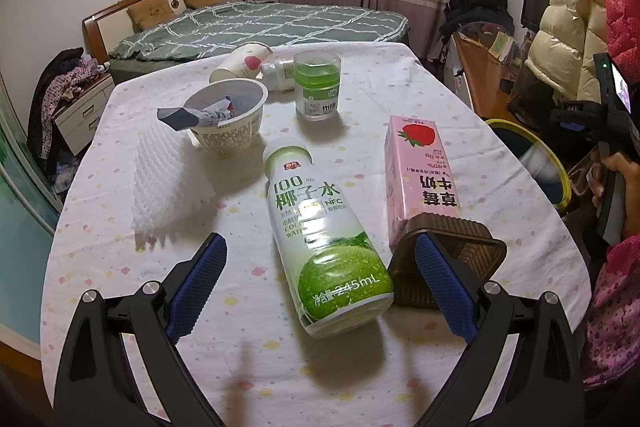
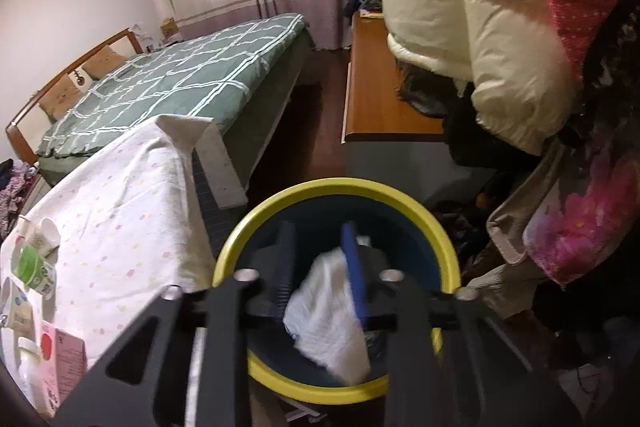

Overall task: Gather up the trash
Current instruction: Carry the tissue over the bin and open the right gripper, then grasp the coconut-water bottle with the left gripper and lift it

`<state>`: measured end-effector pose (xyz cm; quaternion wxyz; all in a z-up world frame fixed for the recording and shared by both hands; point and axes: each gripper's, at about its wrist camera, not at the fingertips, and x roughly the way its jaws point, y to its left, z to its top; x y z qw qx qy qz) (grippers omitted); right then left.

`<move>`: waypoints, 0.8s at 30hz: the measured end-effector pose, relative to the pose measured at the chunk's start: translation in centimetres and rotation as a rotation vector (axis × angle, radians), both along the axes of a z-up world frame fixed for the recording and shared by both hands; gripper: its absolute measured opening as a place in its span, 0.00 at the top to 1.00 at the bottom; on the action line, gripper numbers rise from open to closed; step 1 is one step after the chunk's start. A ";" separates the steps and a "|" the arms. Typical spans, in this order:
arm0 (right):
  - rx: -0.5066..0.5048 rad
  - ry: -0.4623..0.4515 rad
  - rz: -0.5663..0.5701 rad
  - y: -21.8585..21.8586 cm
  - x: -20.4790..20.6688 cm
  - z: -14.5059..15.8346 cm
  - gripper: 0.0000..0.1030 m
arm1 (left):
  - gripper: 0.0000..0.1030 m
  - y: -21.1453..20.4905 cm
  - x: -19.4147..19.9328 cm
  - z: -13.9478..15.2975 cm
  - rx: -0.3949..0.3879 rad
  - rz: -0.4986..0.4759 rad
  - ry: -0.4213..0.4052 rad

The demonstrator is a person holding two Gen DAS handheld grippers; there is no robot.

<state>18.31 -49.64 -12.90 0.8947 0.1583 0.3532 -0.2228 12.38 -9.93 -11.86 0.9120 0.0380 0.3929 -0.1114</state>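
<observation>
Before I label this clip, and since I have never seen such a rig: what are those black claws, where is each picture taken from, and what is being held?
A person holds a two-finger gripper in each hand, each carrying a camera. The left view shows the left gripper open over the table, around a lying coconut water bottle, with a pink milk carton and a brown tray beside it. The right view shows the right gripper above a yellow-rimmed bin, jaws parted, with a white crumpled tissue between them; whether it is gripped is unclear.
</observation>
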 end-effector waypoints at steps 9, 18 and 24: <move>0.003 0.001 0.025 1.2 -0.3 -0.4 0.69 | 0.16 0.7 0.2 -1.0 0.004 0.010 0.033; 0.010 0.006 0.048 2.4 -0.1 -0.8 0.69 | 0.37 2.0 0.2 -2.8 -0.018 -0.011 0.092; 0.011 0.002 0.059 2.9 -0.3 -0.9 0.69 | 0.50 2.7 -0.1 -2.3 -0.045 -0.030 0.048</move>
